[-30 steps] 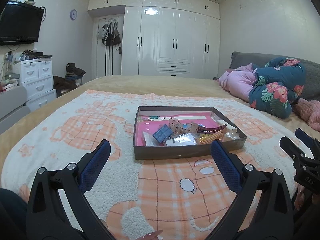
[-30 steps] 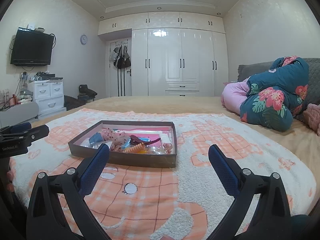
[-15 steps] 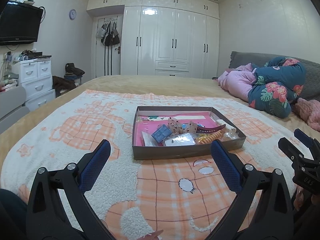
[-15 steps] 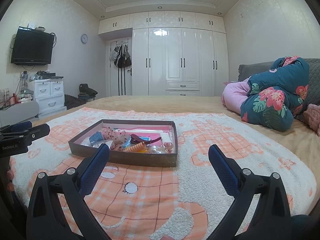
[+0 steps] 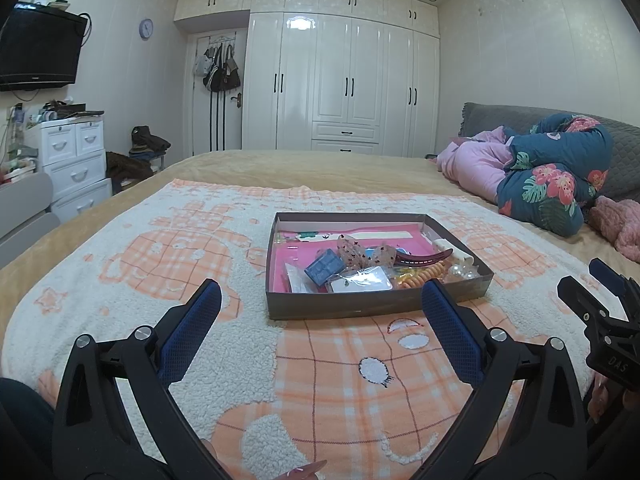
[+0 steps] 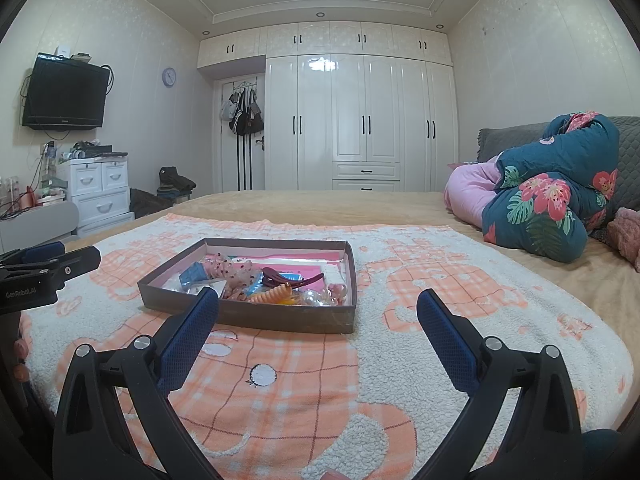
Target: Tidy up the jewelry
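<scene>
A shallow brown tray [image 5: 360,312] of jumbled jewelry and hair accessories sits on the peach-checked blanket [image 5: 340,380] covering the bed, just beyond the left gripper [image 5: 320,304] and right gripper [image 6: 318,308], both hovering near it with jaws spread wide and empty.

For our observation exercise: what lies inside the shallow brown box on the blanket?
Inside the shallow brown box: a blue case, a dark red hair clip, an orange spiral hair tie, a clear packet, over pink lining. Whatever lies beneath the pile is hidden.
</scene>
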